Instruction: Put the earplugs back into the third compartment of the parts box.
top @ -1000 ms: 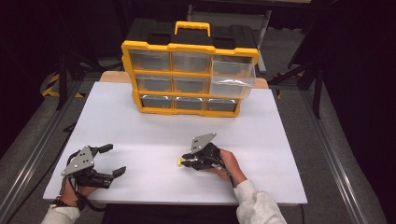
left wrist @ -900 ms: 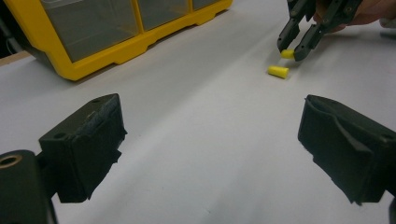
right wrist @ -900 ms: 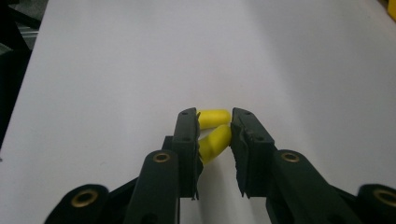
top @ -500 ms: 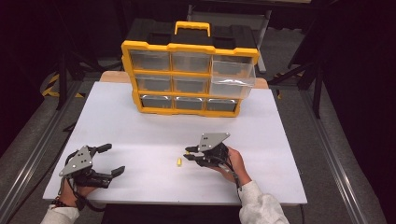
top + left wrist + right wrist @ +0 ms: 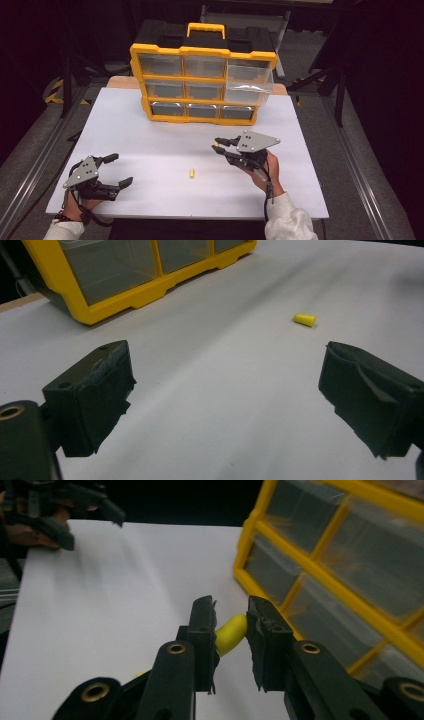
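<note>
A small yellow cone-shaped plug (image 5: 231,634) is pinched between the pads of my right gripper (image 5: 231,625). That gripper (image 5: 218,145) is held above the table's right half, pointing left, in front of the yellow drawer cabinet (image 5: 200,82). A second yellow plug (image 5: 191,173) lies loose on the white table (image 5: 150,140), also seen from the left gripper (image 5: 305,319). My left gripper (image 5: 120,170) rests at the front left, jaws wide open with nothing between them (image 5: 225,390).
The cabinet's clear drawers (image 5: 340,555) are shut except the upper right drawer (image 5: 247,82), which is pulled out. The cabinet's lower edge (image 5: 150,287) lies ahead of the left gripper. Dark floor and rails surround the table.
My right gripper has lifted off the table and moved right and back toward the cabinet, carrying a yellow plug. One plug stays on the table. The left gripper has not moved.
</note>
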The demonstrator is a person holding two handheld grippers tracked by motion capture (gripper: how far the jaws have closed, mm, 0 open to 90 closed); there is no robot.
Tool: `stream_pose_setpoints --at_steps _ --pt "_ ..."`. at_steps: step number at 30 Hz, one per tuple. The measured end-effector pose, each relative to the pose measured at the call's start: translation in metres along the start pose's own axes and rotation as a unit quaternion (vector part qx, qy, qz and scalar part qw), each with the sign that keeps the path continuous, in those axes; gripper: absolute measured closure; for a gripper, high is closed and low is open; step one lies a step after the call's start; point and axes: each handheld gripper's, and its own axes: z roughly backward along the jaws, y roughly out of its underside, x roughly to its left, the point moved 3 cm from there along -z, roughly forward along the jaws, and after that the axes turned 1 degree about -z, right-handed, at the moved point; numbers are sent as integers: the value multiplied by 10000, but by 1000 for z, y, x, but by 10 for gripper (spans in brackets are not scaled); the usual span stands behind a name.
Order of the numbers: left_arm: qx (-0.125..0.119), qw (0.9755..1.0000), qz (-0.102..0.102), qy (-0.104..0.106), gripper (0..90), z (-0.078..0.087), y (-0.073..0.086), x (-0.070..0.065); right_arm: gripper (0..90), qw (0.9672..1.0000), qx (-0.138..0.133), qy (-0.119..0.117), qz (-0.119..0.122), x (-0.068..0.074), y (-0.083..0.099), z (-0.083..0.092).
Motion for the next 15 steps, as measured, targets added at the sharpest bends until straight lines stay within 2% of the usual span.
stream_pose_setpoints --at_steps 1,2,5,6,7,10,11,15 --pt "0 10000 0 0 84 0 0 0 734 10000 0 0 0 0 0 0" --pt "-4 10000 -11 3 85 0 0 0 734 9999 -72 130 -21 -5 -6 9" --pt "23 10000 -22 -9 84 -1 0 0 734 9992 -114 363 73 -12 -17 22" --pt "23 10000 -22 -9 84 -1 0 0 734 9992 -114 363 73 -12 -17 22" --pt "24 10000 -17 -10 84 -1 0 0 734 9984 -168 521 138 -17 -25 31" --pt "25 10000 -17 -31 84 -1 0 1 735 9978 -270 583 135 -22 -33 40" --pt "-6 10000 -11 -36 84 -2 0 1 736 9968 -306 725 158 -27 -40 48" --pt "-2 10000 -46 -32 83 -3 -1 0 737 9952 -326 889 228 -33 -52 57"
